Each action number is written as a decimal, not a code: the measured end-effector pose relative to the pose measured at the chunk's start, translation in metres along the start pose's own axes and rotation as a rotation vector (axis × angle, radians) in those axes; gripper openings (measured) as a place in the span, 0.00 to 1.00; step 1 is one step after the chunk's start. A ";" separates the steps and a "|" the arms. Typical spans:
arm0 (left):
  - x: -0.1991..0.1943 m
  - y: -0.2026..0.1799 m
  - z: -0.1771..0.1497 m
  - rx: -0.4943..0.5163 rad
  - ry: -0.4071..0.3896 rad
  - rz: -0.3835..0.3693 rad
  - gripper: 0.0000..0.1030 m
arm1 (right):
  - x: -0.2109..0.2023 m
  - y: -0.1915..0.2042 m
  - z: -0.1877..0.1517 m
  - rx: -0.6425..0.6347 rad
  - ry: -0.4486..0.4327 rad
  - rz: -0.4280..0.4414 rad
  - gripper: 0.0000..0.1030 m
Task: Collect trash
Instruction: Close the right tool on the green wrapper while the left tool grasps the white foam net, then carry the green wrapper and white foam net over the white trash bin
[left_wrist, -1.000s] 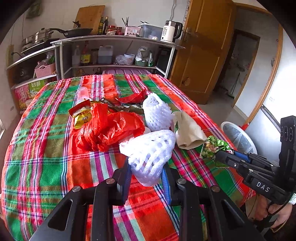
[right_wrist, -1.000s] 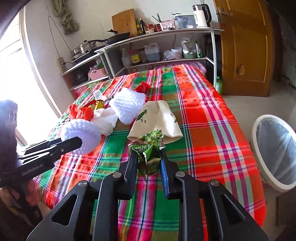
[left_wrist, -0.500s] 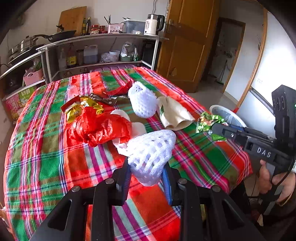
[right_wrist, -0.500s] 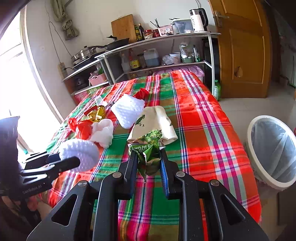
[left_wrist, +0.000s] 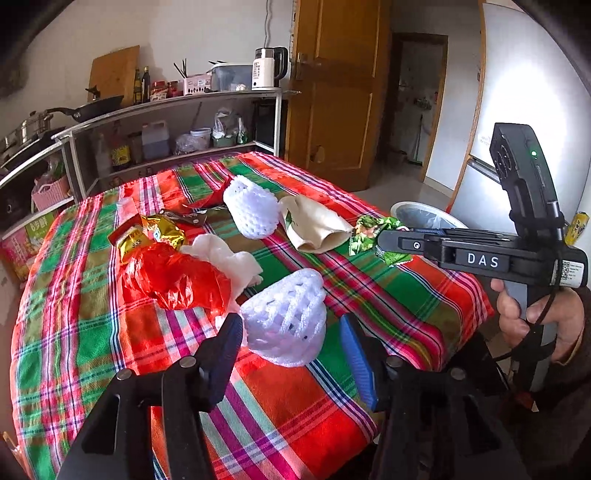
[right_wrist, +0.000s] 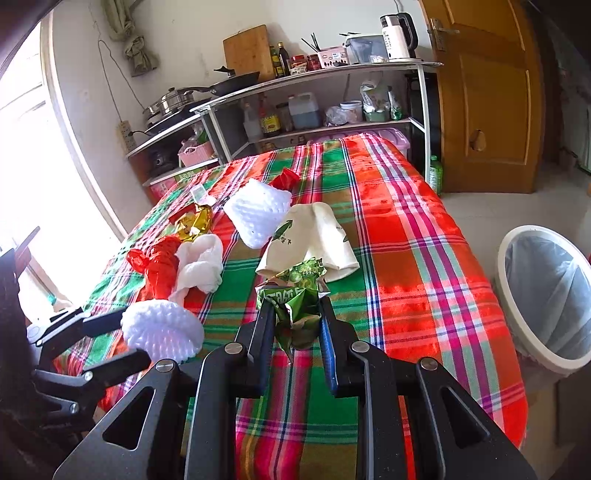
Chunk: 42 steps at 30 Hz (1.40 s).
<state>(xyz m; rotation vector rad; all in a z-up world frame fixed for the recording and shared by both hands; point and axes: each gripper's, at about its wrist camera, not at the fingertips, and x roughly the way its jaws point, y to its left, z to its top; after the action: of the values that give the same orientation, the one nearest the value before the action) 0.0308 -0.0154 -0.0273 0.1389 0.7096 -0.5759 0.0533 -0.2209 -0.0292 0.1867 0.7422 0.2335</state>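
A white foam net (left_wrist: 284, 328) sits between the fingers of my left gripper (left_wrist: 290, 325), whose jaws are opening. The net leans by the left finger, and a gap shows beside the blue right pad (left_wrist: 356, 358). The right wrist view shows the same net (right_wrist: 162, 332) over the near left corner of the plaid table (right_wrist: 399, 236), within the left gripper (right_wrist: 131, 338). My right gripper (right_wrist: 295, 306) is shut on a crumpled green wrapper (right_wrist: 295, 310) held above the table's front. A person's hand (left_wrist: 539, 317) holds that gripper.
On the cloth lie a red plastic bag (left_wrist: 173, 277), a white crumpled tissue (left_wrist: 225, 254), a second foam net (left_wrist: 253, 210), a beige paper bag (left_wrist: 314, 225) and gold wrappers (left_wrist: 159, 232). A lined white bin (right_wrist: 502, 266) stands on the floor right of the table. Kitchen shelves (right_wrist: 314, 74) stand behind.
The left gripper's jaws have spread apart and no longer squeeze the foam net. The left view has swung rightward toward the door. The right gripper and its wrapper have stayed put.
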 end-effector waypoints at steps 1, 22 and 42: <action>0.002 -0.001 0.002 0.001 0.004 -0.007 0.51 | 0.000 0.000 0.000 0.000 -0.001 0.000 0.23; 0.025 -0.030 0.050 0.002 -0.025 -0.075 0.18 | -0.027 -0.027 0.001 0.059 -0.069 -0.051 0.23; 0.115 -0.135 0.150 0.087 -0.002 -0.321 0.19 | -0.121 -0.159 0.012 0.230 -0.214 -0.410 0.23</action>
<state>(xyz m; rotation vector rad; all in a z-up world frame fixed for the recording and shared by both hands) 0.1140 -0.2269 0.0215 0.1052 0.7096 -0.9140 -0.0018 -0.4069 0.0176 0.2680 0.5781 -0.2598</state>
